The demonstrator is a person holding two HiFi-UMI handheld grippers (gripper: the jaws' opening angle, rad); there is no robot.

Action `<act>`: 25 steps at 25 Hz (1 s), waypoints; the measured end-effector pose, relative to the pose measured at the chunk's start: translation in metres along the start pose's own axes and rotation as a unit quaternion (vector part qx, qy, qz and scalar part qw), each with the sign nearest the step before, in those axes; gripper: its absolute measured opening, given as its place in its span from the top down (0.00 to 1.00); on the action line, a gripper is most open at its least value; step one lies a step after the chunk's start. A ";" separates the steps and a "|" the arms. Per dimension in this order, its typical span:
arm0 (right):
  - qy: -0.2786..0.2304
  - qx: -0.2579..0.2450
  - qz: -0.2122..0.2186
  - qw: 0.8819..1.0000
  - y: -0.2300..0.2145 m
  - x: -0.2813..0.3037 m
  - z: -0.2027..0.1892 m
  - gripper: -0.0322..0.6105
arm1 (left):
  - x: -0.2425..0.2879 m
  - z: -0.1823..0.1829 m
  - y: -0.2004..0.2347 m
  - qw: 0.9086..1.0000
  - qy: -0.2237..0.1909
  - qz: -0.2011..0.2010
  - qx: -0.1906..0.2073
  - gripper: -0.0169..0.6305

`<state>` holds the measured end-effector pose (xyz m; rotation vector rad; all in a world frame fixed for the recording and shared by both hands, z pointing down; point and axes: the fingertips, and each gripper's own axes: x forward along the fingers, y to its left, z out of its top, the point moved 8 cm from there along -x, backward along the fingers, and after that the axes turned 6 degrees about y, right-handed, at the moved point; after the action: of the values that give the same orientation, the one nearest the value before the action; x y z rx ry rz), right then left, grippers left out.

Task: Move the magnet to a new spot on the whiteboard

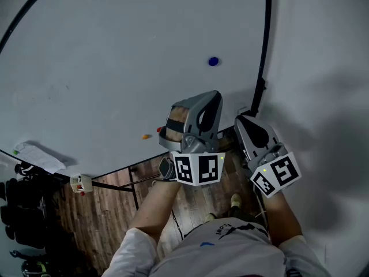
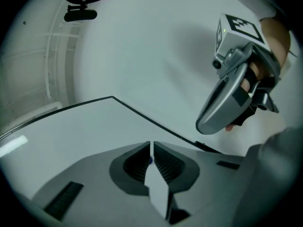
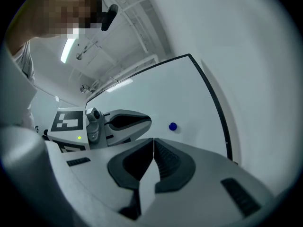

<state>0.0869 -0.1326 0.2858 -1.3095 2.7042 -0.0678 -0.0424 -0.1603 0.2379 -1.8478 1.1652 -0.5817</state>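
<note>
Magnet [image 1: 213,61] stuck on whiteboard [image 1: 104,68], well apart at 1 o'clock from left gripper [image 2: 150,148]; right gripper [image 3: 153,143] beside at 3 o'clock. Both pinched shut, empty. Prob. grab & move yet to do; can't confirm.

The left tool [image 2: 151,148] is closed before the whiteboard [image 2: 85,131].

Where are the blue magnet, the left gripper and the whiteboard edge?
blue magnet [image 1: 213,62]: head view, centre of its round face.
left gripper [image 2: 151,145]: left gripper view, seam where its shut jaw tips meet.
whiteboard [image 1: 267,39]: head view, on its black frame strip.
</note>
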 end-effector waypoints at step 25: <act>-0.013 0.009 0.053 0.998 -0.084 0.047 -0.005 0.93 | 0.104 -0.016 0.008 0.985 0.149 0.058 -0.059 0.86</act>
<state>0.1227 -0.2215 0.2945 -1.1507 2.7390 -0.0630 -0.0107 -0.2609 0.2345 -1.8191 1.5224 -0.7547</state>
